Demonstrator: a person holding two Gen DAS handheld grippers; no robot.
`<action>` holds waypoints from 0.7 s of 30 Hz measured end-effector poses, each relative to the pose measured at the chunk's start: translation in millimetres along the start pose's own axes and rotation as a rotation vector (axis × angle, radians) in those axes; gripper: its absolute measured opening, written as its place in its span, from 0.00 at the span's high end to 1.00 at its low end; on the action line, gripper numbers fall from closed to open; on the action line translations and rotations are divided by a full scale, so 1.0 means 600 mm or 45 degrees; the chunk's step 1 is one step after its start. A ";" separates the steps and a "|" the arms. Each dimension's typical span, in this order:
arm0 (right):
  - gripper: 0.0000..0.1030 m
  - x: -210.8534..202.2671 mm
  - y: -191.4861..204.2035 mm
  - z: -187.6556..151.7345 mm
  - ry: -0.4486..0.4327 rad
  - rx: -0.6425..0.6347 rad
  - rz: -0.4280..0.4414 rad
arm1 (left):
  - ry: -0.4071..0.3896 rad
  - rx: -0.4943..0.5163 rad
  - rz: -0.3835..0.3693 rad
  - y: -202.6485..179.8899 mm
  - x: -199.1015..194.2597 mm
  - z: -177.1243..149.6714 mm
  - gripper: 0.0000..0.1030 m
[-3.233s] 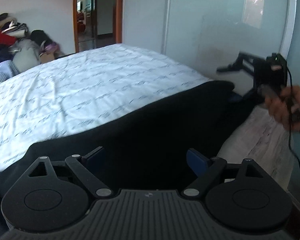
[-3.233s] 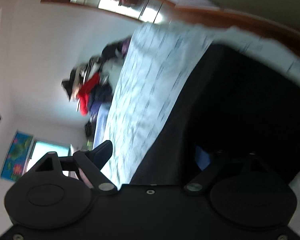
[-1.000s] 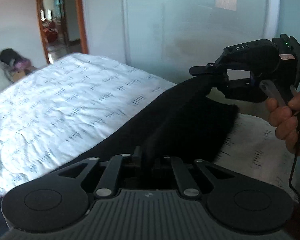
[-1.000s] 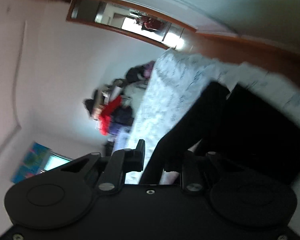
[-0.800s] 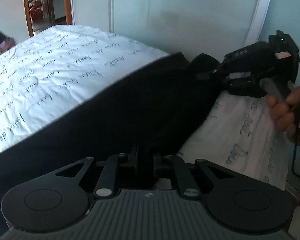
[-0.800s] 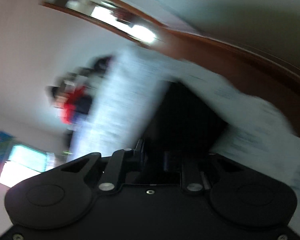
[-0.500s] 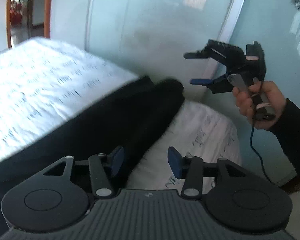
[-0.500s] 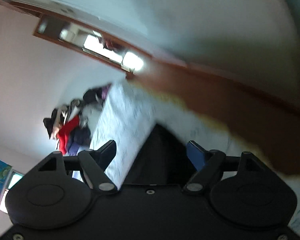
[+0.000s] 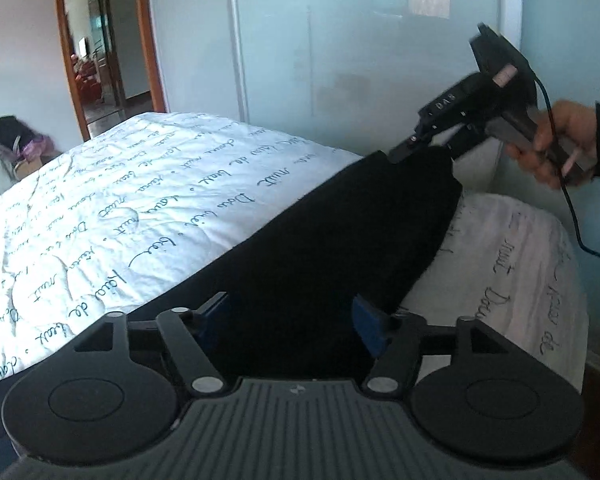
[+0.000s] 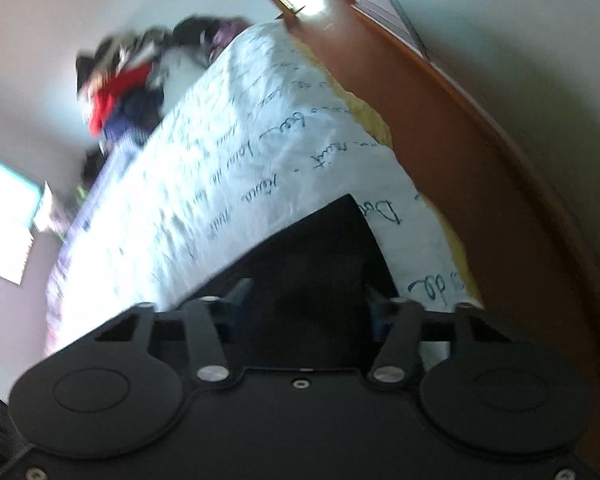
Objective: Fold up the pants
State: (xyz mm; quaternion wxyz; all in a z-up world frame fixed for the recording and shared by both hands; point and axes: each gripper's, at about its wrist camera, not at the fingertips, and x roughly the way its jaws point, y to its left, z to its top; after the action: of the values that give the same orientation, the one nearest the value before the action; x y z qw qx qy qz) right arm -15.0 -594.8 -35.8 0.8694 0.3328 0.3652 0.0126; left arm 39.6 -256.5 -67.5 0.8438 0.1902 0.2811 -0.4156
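Black pants (image 9: 332, 248) lie along the near edge of a bed with a white, script-printed cover (image 9: 140, 200). My left gripper (image 9: 296, 318) is open, its blue pads either side of the pants' near part, not closed on it. My right gripper (image 9: 424, 148), held in a hand, is seen in the left wrist view at the pants' far end, fingertips at the cloth. In the blurred right wrist view the right gripper (image 10: 304, 306) is open over the black pants (image 10: 320, 256).
A frosted glass wardrobe door (image 9: 360, 52) stands behind the bed's far side. A doorway (image 9: 96, 60) opens at back left. A pile of clothes (image 10: 120, 80) sits past the bed's head. The bed corner (image 9: 532, 280) drops off at right.
Both grippers held the pants shut a second ago, then opened and let go. Since half a second ago the right gripper has come down from the air to the pants' far end.
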 end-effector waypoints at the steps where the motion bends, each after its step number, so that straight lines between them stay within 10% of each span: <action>1: 0.59 0.002 0.004 0.002 -0.009 -0.024 0.000 | -0.001 0.006 -0.001 -0.007 0.001 -0.001 0.28; 5: 0.91 0.012 0.010 0.004 -0.018 -0.123 -0.092 | 0.006 -0.008 0.000 -0.004 0.006 0.000 0.26; 10: 0.91 -0.030 0.034 0.019 -0.215 -0.169 0.017 | -0.047 -0.035 0.007 0.004 -0.008 -0.003 0.06; 14: 0.86 0.024 -0.030 0.014 -0.060 -0.104 -0.199 | -0.034 -0.040 0.026 0.002 -0.003 -0.011 0.08; 17: 0.83 -0.040 -0.039 0.015 -0.304 0.050 -0.085 | -0.077 -0.050 0.022 0.006 -0.020 -0.011 0.07; 19: 0.74 -0.069 -0.016 0.005 -0.418 0.058 0.010 | -0.137 -0.068 0.029 0.013 -0.032 -0.005 0.06; 21: 0.30 -0.054 0.013 -0.005 -0.330 0.050 0.150 | -0.166 -0.102 0.038 0.022 -0.033 0.004 0.06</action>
State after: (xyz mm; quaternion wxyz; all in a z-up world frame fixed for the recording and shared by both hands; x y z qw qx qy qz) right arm -39.1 -595.7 -12.7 0.9003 0.3695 0.2297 0.0134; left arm 41.1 -238.6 -52.0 0.8734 0.1330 0.2389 -0.4030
